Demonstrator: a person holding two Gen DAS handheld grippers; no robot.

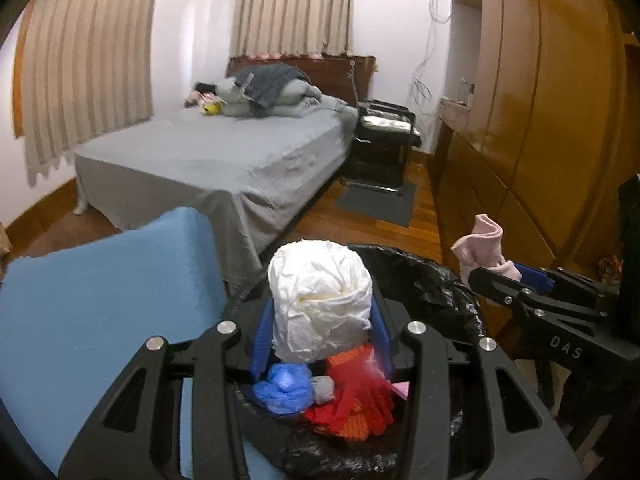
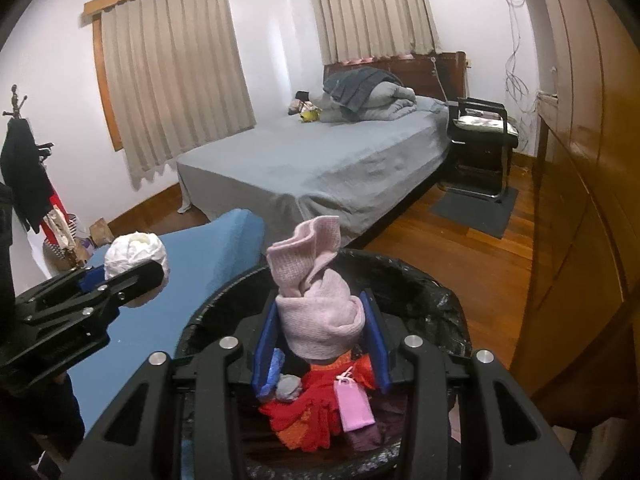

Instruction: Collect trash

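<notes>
Red gloves [image 2: 316, 412] fill bin [image 2: 420, 280]; blue cushion [image 2: 208, 252], bed [image 2: 320, 168] beyond

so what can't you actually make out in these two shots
- Bin bottom: both views, hidden by the red cloth and gripper bodies.
- Right gripper fingertips: covered by the pink sock.
- Left gripper pads: behind the white wad.
- Pink tag: any print too small.
- Yellow item on bed: too small.

A home bedroom: made bed [image 2: 320, 164], curtains [image 2: 172, 80], wooden wardrobe [image 1: 540, 100]
</notes>
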